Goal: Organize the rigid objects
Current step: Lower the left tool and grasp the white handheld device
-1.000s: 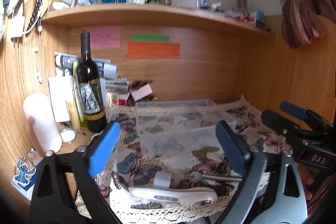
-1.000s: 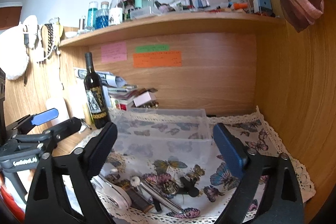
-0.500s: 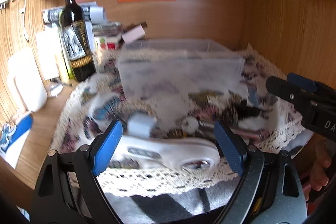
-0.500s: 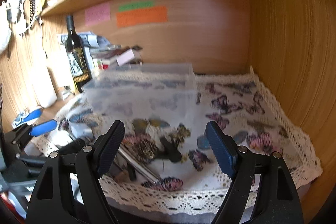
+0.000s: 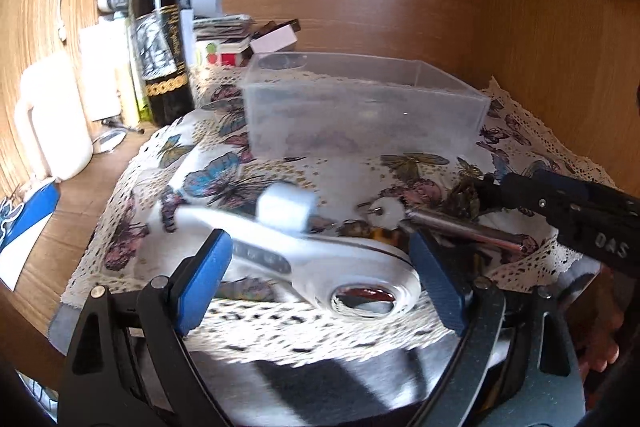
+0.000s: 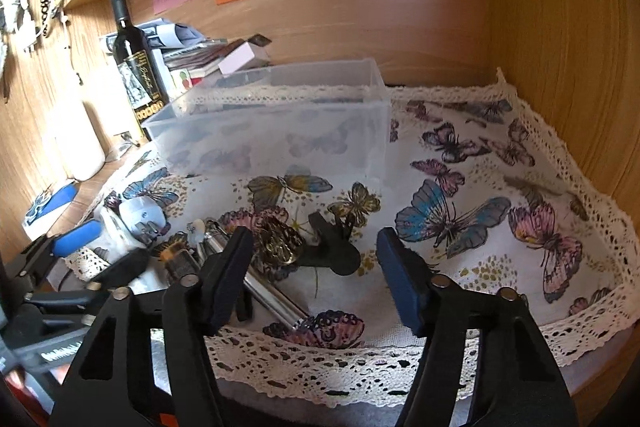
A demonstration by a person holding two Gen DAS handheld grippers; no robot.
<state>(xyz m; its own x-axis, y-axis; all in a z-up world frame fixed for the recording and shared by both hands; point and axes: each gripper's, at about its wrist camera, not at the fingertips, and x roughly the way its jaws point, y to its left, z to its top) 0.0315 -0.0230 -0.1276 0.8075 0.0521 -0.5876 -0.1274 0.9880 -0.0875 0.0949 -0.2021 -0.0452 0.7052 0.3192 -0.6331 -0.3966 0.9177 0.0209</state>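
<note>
Left wrist view: the left gripper point(image 5: 320, 275) stands wide open, its blue-padded jaws either side of a glossy white plastic tool point(image 5: 312, 259) with an oval eyelet at its near end; the pads do not touch it. The tool lies on a lace-edged cloth point(image 5: 224, 183) printed with butterflies, spread over the wooden counter point(image 5: 80, 187). A small white block point(image 5: 286, 207) sits just behind the tool, blurred. A polished metal rod point(image 5: 460, 229) lies to the right, near a round white piece point(image 5: 386, 210). A translucent, rectangular plastic box point(image 5: 360, 107) stands farther back on the cloth. A dark glass wine bottle point(image 5: 160, 39) stands upright left of the box.

Right wrist view: the right gripper point(image 6: 316, 275) is also fully spread and holds nothing. Between its jaws, farther out, lie a black rounded object point(image 6: 334, 249) and a brassy, ridged disc point(image 6: 280, 243), touching each other. This view alone shows the bare right portion of the cloth and the box's far wall; the white tool is largely hidden here.
</note>
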